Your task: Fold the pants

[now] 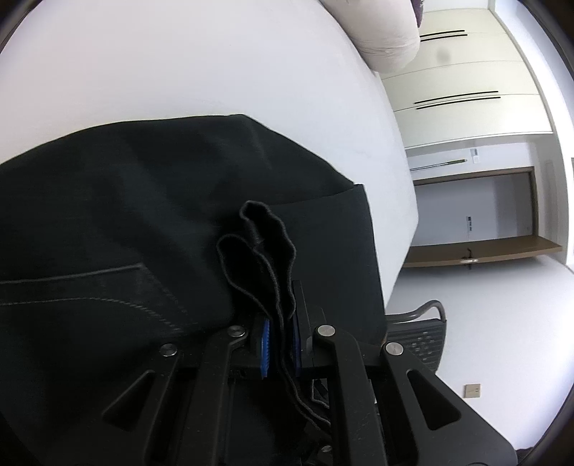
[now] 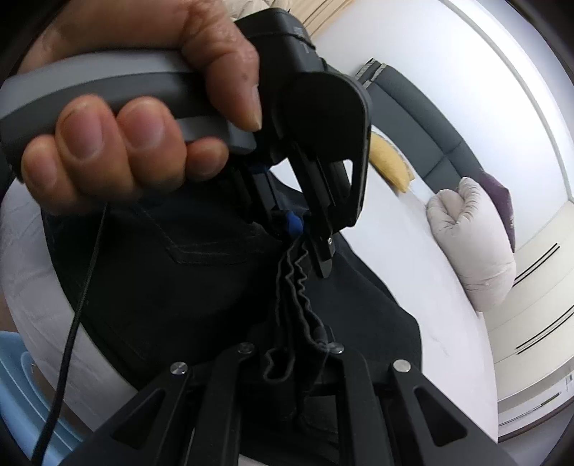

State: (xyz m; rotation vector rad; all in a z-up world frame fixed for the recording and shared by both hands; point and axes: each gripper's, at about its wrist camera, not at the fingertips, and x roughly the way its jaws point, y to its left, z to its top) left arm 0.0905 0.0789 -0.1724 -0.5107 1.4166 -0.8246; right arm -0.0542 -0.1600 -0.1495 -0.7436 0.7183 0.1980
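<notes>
Black pants [image 1: 125,215] lie on a white bed [image 1: 179,71], with a stitched pocket showing. My left gripper [image 1: 281,344] is shut on a bunched, wavy hem edge of the pants that sticks up between its blue pads [image 1: 265,344]. In the right wrist view the pants [image 2: 172,286] spread below, and my right gripper [image 2: 292,362] is shut on the same bunched edge. The left gripper [image 2: 305,236] appears there just ahead, held by a hand [image 2: 125,125], pinching the fabric from above. The two grippers are close together.
A beige pillow [image 1: 387,32] lies at the head of the bed, also showing in the right wrist view [image 2: 473,243] beside purple and yellow cushions [image 2: 391,161]. Cream wardrobes [image 1: 466,89] and a chair [image 1: 423,337] stand past the bed edge. A cable [image 2: 71,322] hangs at left.
</notes>
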